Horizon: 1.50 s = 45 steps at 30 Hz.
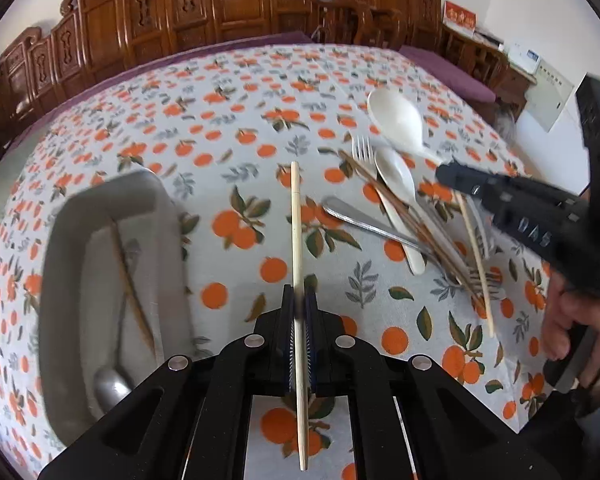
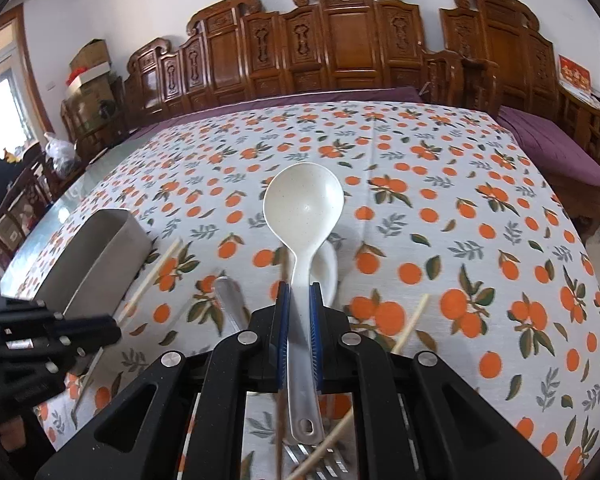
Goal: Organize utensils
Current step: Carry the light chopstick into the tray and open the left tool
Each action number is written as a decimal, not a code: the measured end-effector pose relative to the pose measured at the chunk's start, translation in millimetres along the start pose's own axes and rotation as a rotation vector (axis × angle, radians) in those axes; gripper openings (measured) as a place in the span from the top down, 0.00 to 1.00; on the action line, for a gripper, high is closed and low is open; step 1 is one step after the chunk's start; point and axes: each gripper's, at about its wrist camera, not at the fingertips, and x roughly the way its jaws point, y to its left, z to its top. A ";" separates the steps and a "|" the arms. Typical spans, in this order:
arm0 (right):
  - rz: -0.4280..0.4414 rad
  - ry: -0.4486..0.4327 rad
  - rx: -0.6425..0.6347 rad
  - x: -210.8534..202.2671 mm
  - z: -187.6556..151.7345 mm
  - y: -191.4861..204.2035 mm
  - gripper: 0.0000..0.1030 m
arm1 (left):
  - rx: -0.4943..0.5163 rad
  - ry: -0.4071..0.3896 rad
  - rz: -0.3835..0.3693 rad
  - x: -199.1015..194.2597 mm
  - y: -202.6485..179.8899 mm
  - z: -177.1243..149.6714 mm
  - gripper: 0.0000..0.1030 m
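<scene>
The left gripper (image 1: 299,312) pinches a thin, pale wooden chopstick (image 1: 296,232). The right gripper (image 2: 300,300) squeezes a smooth white plastic ladle (image 2: 303,204) by its handle.

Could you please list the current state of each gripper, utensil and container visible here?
left gripper: shut on the light chopstick, lifted.
right gripper: shut on the white ladle, lifted.
grey tray: holds a metal spoon and a brown chopstick.
small white spoon: lying in the pile.
fork: lying in the pile.
metal utensil: lying on the tablecloth.
</scene>
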 end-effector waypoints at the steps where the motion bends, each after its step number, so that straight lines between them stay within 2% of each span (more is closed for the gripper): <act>1: 0.007 0.001 -0.006 0.5 0.1 4.0 0.89 | 0.001 -0.007 0.000 -3.1 2.2 1.3 0.96; 11: 0.031 0.030 -0.072 14.8 0.8 39.6 0.89 | -0.010 -0.085 -0.009 -40.0 51.7 5.3 0.96; 21: 0.039 0.064 -0.099 35.8 3.4 60.5 0.89 | -0.036 -0.127 0.042 -40.5 100.1 0.9 0.96; 28: 0.043 0.082 -0.118 44.9 2.5 70.1 0.89 | -0.061 -0.097 0.065 -26.2 124.9 -8.8 0.96; 34: 0.047 0.085 -0.124 47.3 3.9 72.0 0.89 | -0.085 -0.040 0.089 -9.7 142.7 -16.4 0.96; 45: 0.051 0.068 -0.124 36.0 1.4 70.8 0.89 | -0.090 0.004 0.121 4.7 146.6 -23.4 0.96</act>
